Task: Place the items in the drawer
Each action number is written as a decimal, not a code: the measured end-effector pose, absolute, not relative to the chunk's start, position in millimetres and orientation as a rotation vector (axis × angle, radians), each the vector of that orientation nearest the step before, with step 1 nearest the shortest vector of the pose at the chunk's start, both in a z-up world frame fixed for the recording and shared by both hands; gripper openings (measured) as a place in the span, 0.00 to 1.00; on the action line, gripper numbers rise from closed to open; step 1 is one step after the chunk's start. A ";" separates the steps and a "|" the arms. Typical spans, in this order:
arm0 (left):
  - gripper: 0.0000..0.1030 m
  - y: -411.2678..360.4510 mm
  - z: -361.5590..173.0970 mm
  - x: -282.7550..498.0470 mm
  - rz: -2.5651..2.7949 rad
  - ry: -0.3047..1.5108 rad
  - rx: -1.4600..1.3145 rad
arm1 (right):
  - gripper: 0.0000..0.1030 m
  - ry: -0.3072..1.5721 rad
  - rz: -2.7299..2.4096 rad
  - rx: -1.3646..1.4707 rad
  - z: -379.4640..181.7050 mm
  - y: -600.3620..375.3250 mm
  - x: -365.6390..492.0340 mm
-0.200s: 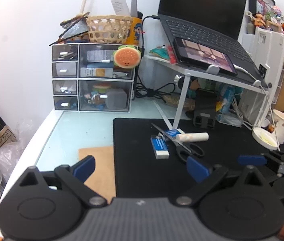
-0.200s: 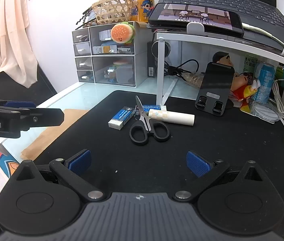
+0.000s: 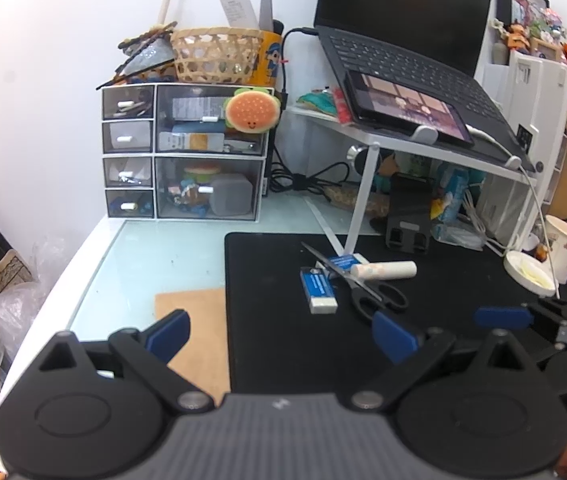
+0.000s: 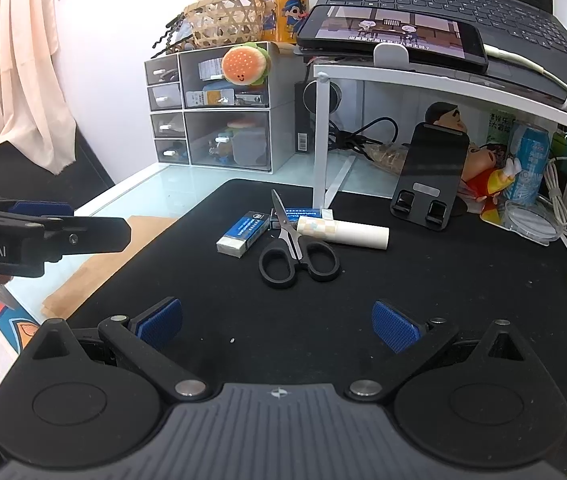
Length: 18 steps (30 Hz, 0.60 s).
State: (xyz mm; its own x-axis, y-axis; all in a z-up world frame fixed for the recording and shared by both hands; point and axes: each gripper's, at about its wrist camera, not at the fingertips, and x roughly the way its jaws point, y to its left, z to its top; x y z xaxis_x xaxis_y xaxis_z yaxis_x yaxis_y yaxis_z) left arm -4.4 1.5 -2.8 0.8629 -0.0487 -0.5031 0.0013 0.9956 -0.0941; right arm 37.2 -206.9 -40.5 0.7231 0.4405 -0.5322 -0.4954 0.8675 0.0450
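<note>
Both tongs, left [image 3: 281, 336] and right [image 4: 277, 326], gape wide and empty over a black mat [image 4: 423, 292] on the glass counter [image 3: 155, 256]. Scissors [image 4: 297, 252], an eraser [image 4: 242, 233] and a pale tube [image 4: 343, 232] lie touching mid-mat. The closed drawers [image 3: 187, 152] stand against the white wall; their contents are blurred. A second eraser is half hidden under the scissors.
</note>
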 end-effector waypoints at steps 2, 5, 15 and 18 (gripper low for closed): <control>0.96 1.6 -3.8 -1.9 -0.027 0.537 -0.091 | 1.00 0.560 0.514 -0.103 -40.7 -207.3 36.2; 0.96 0.2 -4.5 -0.2 -0.032 0.538 -0.089 | 1.00 0.563 0.514 -0.099 -41.5 -208.7 33.9; 0.96 1.2 -5.7 -1.4 -0.037 0.533 -0.101 | 1.00 0.570 0.536 -0.077 -38.7 -213.0 35.8; 0.96 1.4 -5.0 -2.9 -0.035 0.526 -0.101 | 1.00 0.571 0.540 -0.073 -38.4 -212.6 36.4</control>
